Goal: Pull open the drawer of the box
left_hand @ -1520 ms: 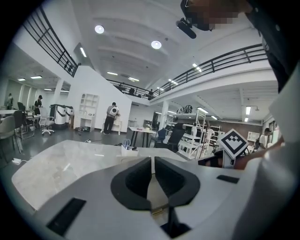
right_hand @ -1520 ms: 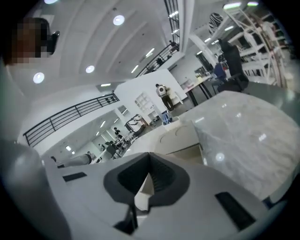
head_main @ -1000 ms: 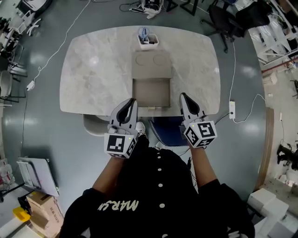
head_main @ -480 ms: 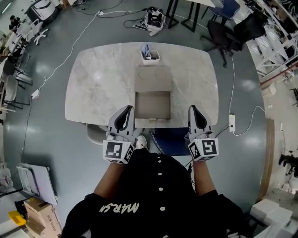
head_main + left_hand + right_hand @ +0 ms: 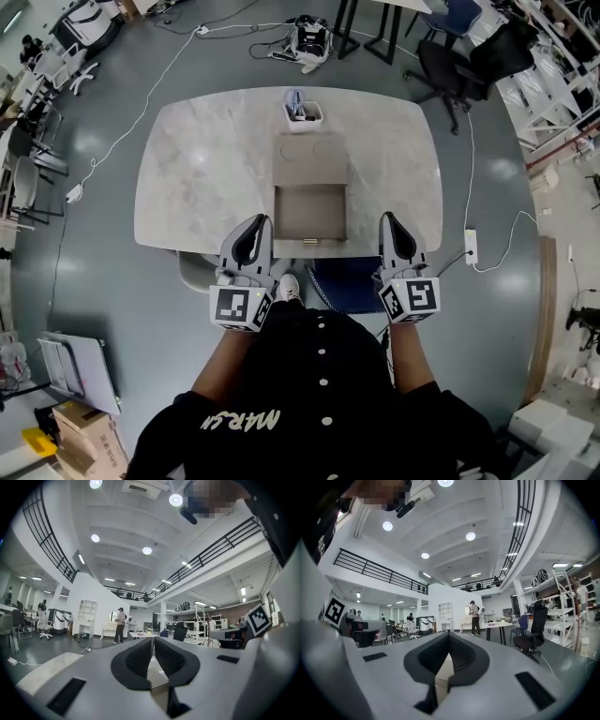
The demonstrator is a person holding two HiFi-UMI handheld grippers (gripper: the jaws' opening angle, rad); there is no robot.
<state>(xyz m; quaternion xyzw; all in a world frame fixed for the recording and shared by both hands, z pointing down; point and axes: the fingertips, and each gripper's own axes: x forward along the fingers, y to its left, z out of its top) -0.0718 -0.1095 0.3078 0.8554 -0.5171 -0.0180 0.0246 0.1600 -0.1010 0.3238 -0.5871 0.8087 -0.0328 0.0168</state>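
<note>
In the head view a tan box (image 5: 310, 157) sits mid-table on the marble table (image 5: 197, 178). Its drawer (image 5: 309, 212) stands pulled out toward me and looks empty, with a small handle (image 5: 307, 242) on the front. My left gripper (image 5: 257, 225) hangs just left of the drawer front, at the table's near edge, shut and empty. My right gripper (image 5: 389, 223) is a little further out on the drawer's right, also shut and empty. Both gripper views look up into the hall, with the left gripper (image 5: 153, 641) and right gripper (image 5: 449, 638) closed on nothing.
A small white bin (image 5: 303, 110) with items stands at the table's far edge behind the box. A blue seat (image 5: 342, 277) and a white stool (image 5: 192, 270) sit under the near edge. A power strip (image 5: 469, 247) and cables lie on the floor; an office chair (image 5: 450, 56) stands far right.
Both grippers have drawn back slightly from the drawer's sides toward me, the right one drifting outward. The drawer stays open, and little differs from half a second ago.
</note>
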